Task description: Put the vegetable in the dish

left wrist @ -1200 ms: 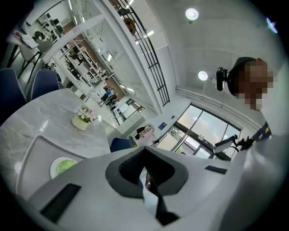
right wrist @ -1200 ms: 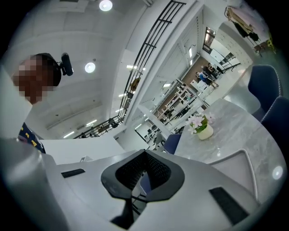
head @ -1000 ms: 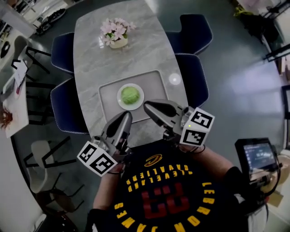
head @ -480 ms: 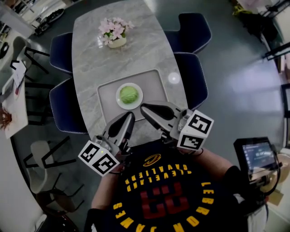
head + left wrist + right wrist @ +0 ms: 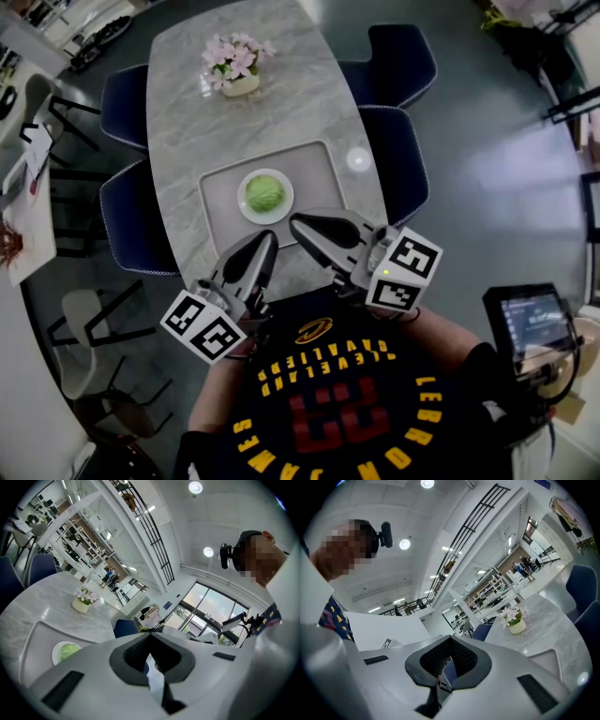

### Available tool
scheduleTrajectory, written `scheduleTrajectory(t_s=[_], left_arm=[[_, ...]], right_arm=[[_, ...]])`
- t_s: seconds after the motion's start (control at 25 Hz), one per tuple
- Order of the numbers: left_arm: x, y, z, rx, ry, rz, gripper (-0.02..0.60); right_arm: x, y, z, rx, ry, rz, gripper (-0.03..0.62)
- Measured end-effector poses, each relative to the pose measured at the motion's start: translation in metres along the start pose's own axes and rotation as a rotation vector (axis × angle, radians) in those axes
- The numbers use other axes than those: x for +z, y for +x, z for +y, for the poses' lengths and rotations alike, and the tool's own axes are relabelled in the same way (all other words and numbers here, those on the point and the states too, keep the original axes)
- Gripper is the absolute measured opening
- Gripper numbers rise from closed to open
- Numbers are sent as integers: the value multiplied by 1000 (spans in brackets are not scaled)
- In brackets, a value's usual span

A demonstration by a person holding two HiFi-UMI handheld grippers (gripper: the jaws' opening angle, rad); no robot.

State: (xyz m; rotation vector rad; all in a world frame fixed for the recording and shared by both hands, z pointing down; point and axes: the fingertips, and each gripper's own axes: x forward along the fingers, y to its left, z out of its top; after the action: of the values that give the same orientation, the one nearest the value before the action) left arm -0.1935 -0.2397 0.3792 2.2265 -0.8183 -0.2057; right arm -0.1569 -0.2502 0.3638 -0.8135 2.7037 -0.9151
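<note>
Green and round, the cabbage (image 5: 265, 193) lies in the white dish (image 5: 243, 203), which stands in the middle of the grey tray (image 5: 314, 173). The tray rests on a marble table (image 5: 281, 103). A pot of pink flowers (image 5: 234, 68) stands well beyond the tray's far edge. Dark blue chairs (image 5: 127, 211) flank the tray on both sides.

Both tools are raised at the tray's near side, close to the person's chest. The left gripper (image 5: 266, 240) points at the tray's near edge, and its jaws are pressed together with nothing between them. The right gripper (image 5: 298, 223) shows over the tray's near part, just beside the dish. Its jaws are likewise closed and empty.
</note>
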Motion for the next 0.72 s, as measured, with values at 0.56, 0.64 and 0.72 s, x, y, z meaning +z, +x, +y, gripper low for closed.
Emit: scheduleTrajectory(t_s=[0.56, 0.64, 0.72], left_arm=[[3, -2, 2, 12, 19, -7, 0], [3, -1, 2, 13, 20, -7, 0], [4, -1, 2, 13, 19, -6, 0]], right_arm=[[2, 0, 1, 8, -21, -10, 5], [2, 0, 1, 10, -22, -9, 5], [3, 0, 2, 11, -26, -7, 5]])
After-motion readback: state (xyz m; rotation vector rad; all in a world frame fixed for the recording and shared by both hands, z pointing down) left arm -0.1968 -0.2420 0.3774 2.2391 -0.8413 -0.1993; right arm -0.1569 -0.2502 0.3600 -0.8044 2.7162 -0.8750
